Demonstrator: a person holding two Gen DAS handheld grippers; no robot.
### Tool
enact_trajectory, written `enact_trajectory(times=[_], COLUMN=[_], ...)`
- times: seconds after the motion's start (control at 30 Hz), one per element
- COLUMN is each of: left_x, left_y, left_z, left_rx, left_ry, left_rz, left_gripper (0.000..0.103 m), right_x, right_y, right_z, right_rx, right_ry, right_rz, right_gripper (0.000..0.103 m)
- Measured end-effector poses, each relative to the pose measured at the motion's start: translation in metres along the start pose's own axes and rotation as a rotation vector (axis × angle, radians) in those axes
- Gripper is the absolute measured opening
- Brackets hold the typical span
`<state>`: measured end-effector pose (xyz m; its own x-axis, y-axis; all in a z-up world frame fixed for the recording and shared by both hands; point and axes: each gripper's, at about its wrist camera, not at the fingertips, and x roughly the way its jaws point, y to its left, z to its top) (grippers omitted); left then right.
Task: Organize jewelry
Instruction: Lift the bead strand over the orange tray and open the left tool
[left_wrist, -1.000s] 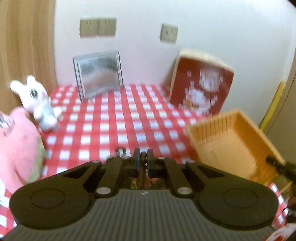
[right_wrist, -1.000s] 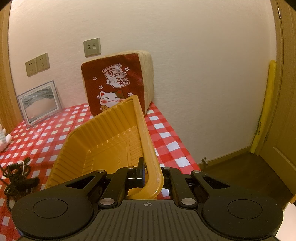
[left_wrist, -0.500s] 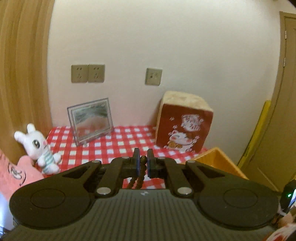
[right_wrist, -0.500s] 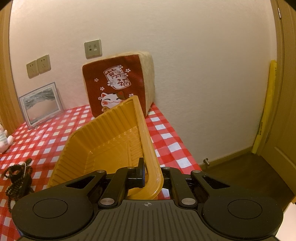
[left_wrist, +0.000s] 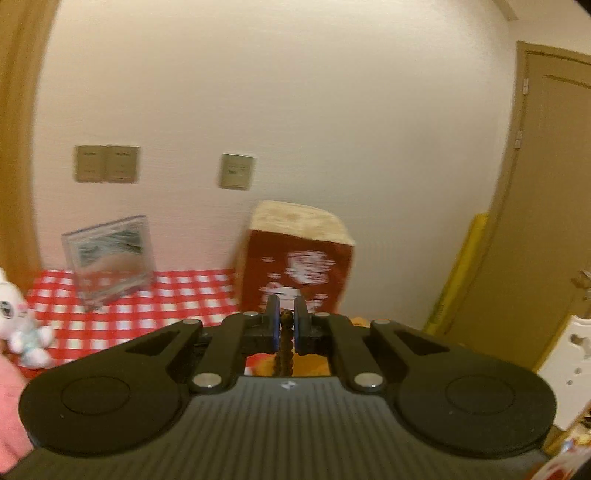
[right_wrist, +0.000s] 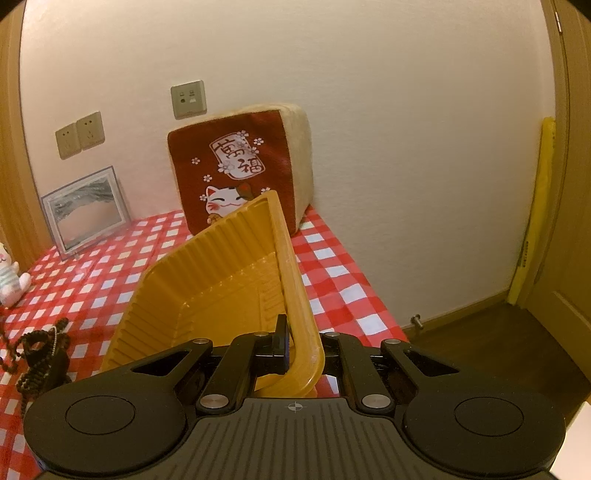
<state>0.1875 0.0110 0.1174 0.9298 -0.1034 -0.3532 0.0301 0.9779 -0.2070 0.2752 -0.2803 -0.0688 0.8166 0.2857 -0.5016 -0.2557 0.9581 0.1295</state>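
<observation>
Red cushion reads 萬福 above a white beckoning cat.

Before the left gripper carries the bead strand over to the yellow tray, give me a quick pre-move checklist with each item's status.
1. Left gripper shut on the bead strand: ok, beads sit between the pads.
2. Right gripper clamping the yellow tray rim: ok.
3. Tray interior free to receive: ok, nothing seen inside.
4. Tray level: not ok, it is tilted, its far side raised.
5. Strand's lower end clear of the checked cloth: cannot tell, hidden below the gripper body.
6. Other jewelry left: dark bead pile remains on the cloth.
</observation>
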Motion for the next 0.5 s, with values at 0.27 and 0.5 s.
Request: enact_trajectory(times=[0.27,0.5], left_x=[0.034,0.086], left_y=[-0.034,-0.043], left_z=[-0.008,-0.033], left_rx=[-0.018,-0.027], left_ry=[0.021,0.112], left_rz=[-0.122,-0.122], left_gripper=[0.006,0.006], right_x=[0.0,-0.001], right_y=[0.0,-0.002], right_z=[0.001,0.001], right_rx=[0.004,0.008], right_ry=[-0.001,0.0], right_rz=[0.008,0.014], right_gripper=[0.007,0.007])
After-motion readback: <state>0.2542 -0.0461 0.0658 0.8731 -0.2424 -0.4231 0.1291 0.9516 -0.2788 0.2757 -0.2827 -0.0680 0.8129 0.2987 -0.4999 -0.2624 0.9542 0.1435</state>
